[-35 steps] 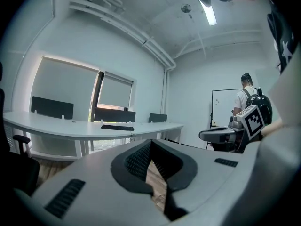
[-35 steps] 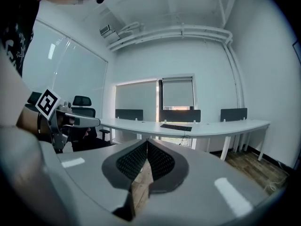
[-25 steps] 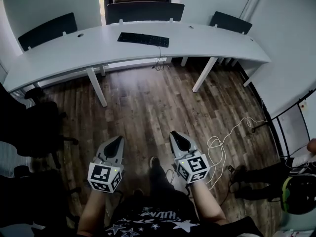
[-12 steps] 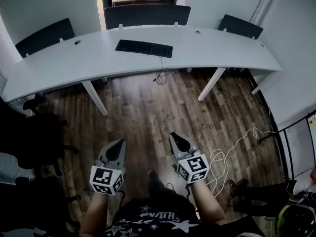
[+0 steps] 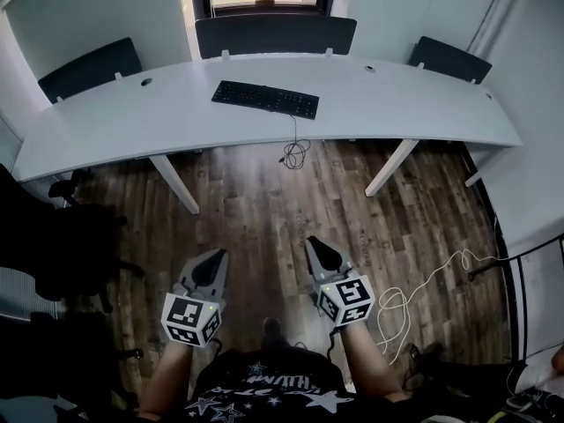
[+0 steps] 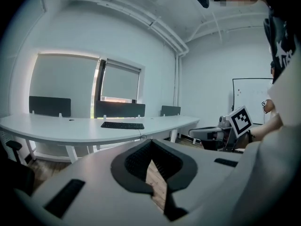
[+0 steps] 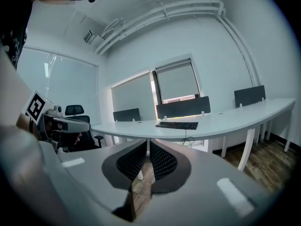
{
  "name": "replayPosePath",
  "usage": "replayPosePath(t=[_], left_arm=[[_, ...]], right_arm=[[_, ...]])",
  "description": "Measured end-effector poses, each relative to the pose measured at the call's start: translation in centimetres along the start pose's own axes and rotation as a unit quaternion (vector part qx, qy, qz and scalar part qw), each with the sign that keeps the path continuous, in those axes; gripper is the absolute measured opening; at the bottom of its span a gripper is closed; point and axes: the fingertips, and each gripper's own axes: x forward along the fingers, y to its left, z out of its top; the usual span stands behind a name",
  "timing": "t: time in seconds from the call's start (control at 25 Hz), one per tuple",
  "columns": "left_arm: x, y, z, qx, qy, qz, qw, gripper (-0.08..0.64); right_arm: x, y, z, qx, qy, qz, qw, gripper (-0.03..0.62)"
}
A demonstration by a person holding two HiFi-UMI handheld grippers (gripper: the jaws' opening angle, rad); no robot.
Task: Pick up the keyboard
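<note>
A black keyboard (image 5: pixel 265 99) lies on the long white curved desk (image 5: pixel 132 122), near its far edge, with a cable hanging off the front. It also shows far ahead as the keyboard (image 6: pixel 122 125) in the left gripper view and the keyboard (image 7: pixel 177 125) in the right gripper view. My left gripper (image 5: pixel 217 257) and right gripper (image 5: pixel 311 244) hang side by side over the wood floor, well short of the desk. Both are shut with nothing between the jaws.
Dark partition panels (image 5: pixel 275 33) stand behind the desk under a window. Black office chairs (image 5: pixel 62 236) crowd the left side. A white cable (image 5: pixel 423 285) loops on the floor at the right. White desk legs (image 5: pixel 176 183) stand ahead.
The desk and keyboard have come nearer and lower in the head view as I moved forward. Both grippers stayed shut and side by side.
</note>
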Motion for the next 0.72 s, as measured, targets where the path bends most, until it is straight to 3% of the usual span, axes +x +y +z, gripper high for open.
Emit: replayPosePath(t=[0.2,0.44,0.72], left_arm=[[0.9,0.3,1.1,0.001,-0.002,0.016,0.9999,0.009],[2.4,1.0,1.8,0.002,0.002,0.008,1.0000,0.009],[7.3,3.7,2.1,-0.003,-0.003,-0.020,0.9998,0.009]], right_arm=[[1.2,-1.7,0.7,0.007,-0.008,0.006,1.000,0.003],[2.5,-2.2,0.6,0.000,0.000,0.006,1.000,0.003],[4.0,-5.0,1.3,-0.003,-0.007,-0.032,0.999,0.005]])
